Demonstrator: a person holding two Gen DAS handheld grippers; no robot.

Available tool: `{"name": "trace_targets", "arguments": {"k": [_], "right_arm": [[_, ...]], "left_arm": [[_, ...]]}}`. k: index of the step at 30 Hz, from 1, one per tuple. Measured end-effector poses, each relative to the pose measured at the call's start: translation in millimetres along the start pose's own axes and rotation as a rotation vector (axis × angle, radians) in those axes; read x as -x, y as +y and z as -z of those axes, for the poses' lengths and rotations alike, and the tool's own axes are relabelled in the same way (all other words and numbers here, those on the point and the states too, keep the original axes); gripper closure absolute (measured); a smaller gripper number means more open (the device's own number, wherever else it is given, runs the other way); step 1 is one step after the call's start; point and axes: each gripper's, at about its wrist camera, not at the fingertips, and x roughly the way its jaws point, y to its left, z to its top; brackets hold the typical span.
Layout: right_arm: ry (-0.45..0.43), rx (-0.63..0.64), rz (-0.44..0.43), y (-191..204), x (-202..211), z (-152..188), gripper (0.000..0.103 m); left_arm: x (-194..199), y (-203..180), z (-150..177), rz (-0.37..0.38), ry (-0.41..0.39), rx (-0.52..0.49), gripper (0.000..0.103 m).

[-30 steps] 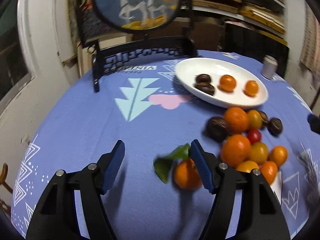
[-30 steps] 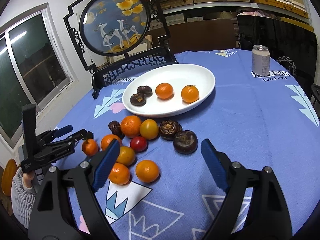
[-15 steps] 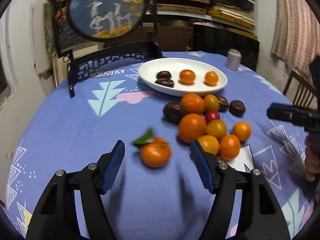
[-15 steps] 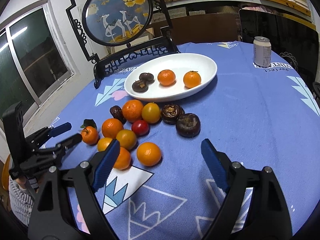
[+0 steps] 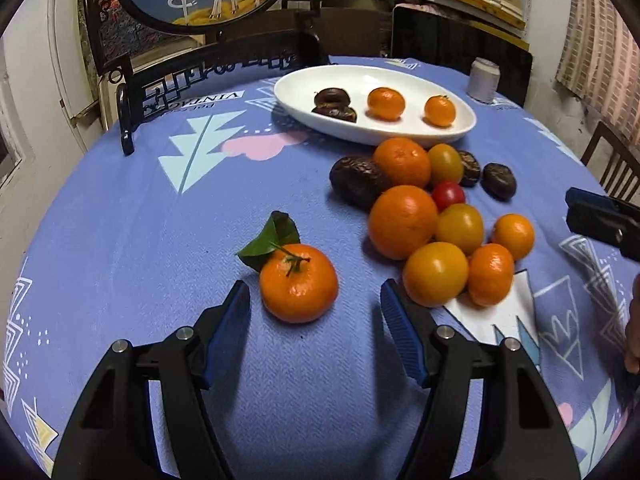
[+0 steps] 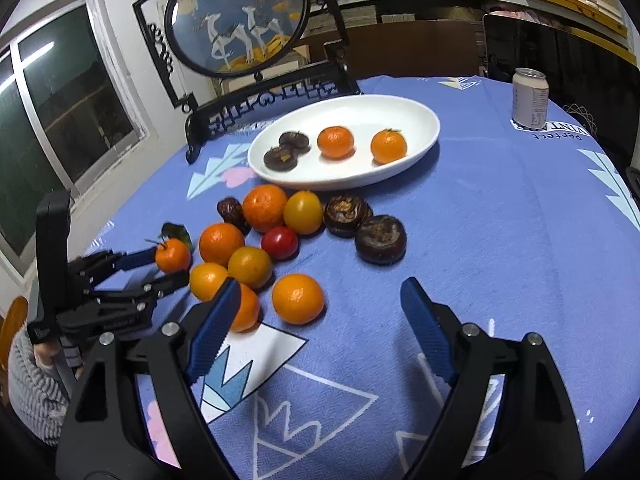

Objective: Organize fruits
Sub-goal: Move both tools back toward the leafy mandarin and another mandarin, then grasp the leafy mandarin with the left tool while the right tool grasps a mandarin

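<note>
Blue patterned cloth covers the round bench (image 5: 120,208), which fills both views and carries, at its far edge, a black-framed round screen painted with deer (image 6: 236,16) and, off to one side, a pale drink can (image 6: 530,98). White and oval, the serving dish (image 6: 420,120) sits just in front of the screen and holds two small oranges and two dark wrinkled fruits, apparently the sorted portion of the task. Nearer the cameras lies the unsorted heap (image 6: 272,240): oranges, yellow and red tomato-like fruits and several dark wrinkled fruits, crowded together and touching, just beside the dish's near rim. One leafy mandarin (image 5: 298,282) rests apart from the heap, stem upward with its green leaf on the far side; its isolation leaves room on both flanks for a grasp. Left tongs (image 5: 316,312) bracket this mandarin, the pads standing clear of its skin on either side while the jaws are closing, so nothing is pinched yet. Right tongs (image 6: 316,328) hang spread wide above bare cloth at the near edge of the heap, also closing slightly, with an orange (image 6: 298,298) just ahead of the gap and nothing gripped.
</note>
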Motion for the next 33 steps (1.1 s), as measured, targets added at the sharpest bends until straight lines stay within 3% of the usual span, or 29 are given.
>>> {"name": "trace_targets", "arguments": {"k": [4, 10, 14, 25, 33], "right_arm": [[0.023, 0.037, 0.008, 8.7, -8.5, 4.7, 0.029], [0.059, 0.075, 0.028, 18.1, -23.5, 8.4, 0.035], [0.079, 0.075, 0.03, 18.5, -30.7, 7.7, 0.046], [0.113, 0.102, 0.047, 28.3, -49.4, 5.4, 0.065], [0.092, 0.084, 0.048, 23.7, -44.0, 3.5, 0.066]], "left_arm": [[-8.8, 4.6, -1.7, 0.006, 0.038, 0.019, 0.054], [-8.3, 6.6, -2.3, 0.007, 0.029, 0.028, 0.062], [-6.4, 6.8, -2.4, 0.008, 0.025, 0.035, 0.063], [-7.6, 5.8, -2.4, -0.002, 0.026, 0.032, 0.063], [-6.1, 5.0, -6.2, -0.015, 0.007, 0.035, 0.064]]}}
